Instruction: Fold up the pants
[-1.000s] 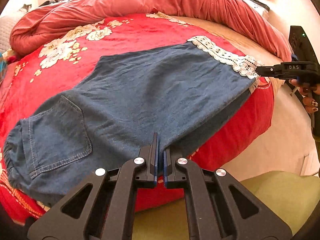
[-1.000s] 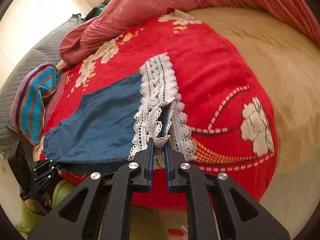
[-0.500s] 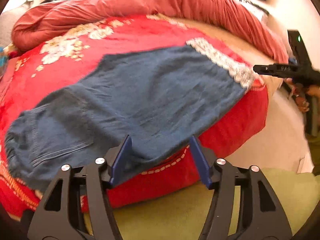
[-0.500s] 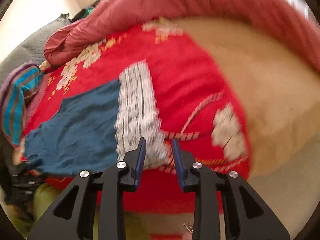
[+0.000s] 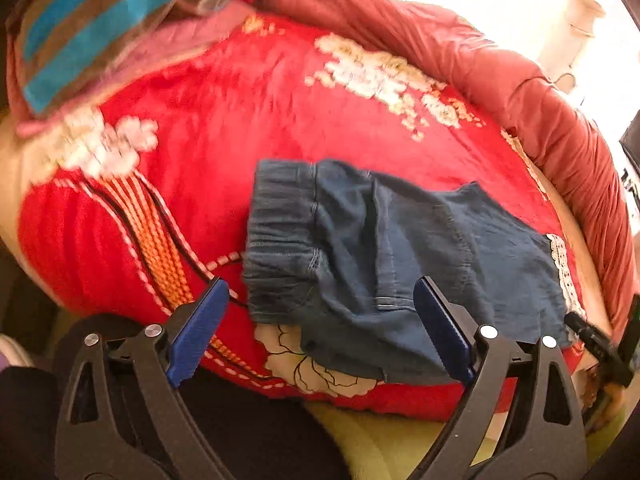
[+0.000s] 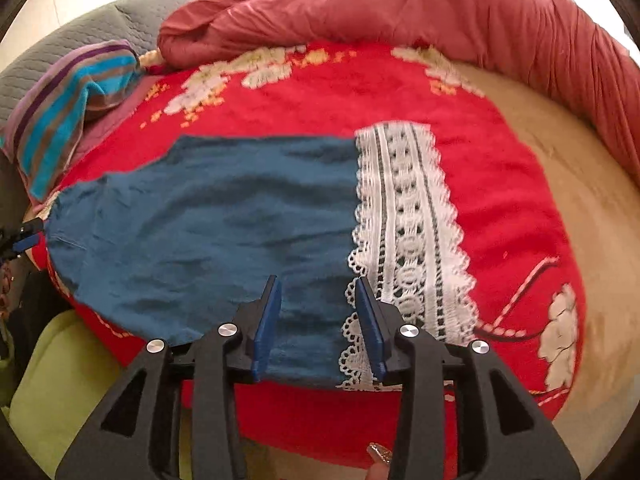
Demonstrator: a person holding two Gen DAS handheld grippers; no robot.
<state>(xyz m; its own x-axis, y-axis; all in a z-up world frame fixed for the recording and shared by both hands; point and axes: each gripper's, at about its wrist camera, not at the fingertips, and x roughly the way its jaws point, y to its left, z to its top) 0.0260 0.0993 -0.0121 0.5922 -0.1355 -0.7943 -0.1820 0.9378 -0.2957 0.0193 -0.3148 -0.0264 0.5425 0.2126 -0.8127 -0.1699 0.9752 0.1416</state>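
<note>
Blue denim pants [image 6: 224, 224] with a white lace hem [image 6: 404, 240] lie flat on a red floral blanket [image 6: 400, 92] on the bed. In the left wrist view the elastic waistband [image 5: 280, 232] is nearest, the lace hem [image 5: 564, 268] far right. My left gripper [image 5: 320, 320] is wide open just off the waistband end, holding nothing. My right gripper [image 6: 318, 320] is open over the near edge of the leg beside the lace, holding nothing. The right gripper also shows at the far right of the left wrist view [image 5: 592, 340].
A rolled pink-red duvet [image 6: 400, 12] runs along the far side of the bed. A striped cloth [image 6: 68, 108] and a grey quilt [image 6: 72, 44] lie at the left. Beige sheet [image 6: 580, 200] is at the right. A green surface [image 6: 60, 380] lies below the bed edge.
Both grippers let go of the pants and opened. The left gripper swung to the waistband end. The right gripper moved left along the near edge of the leg by the lace.
</note>
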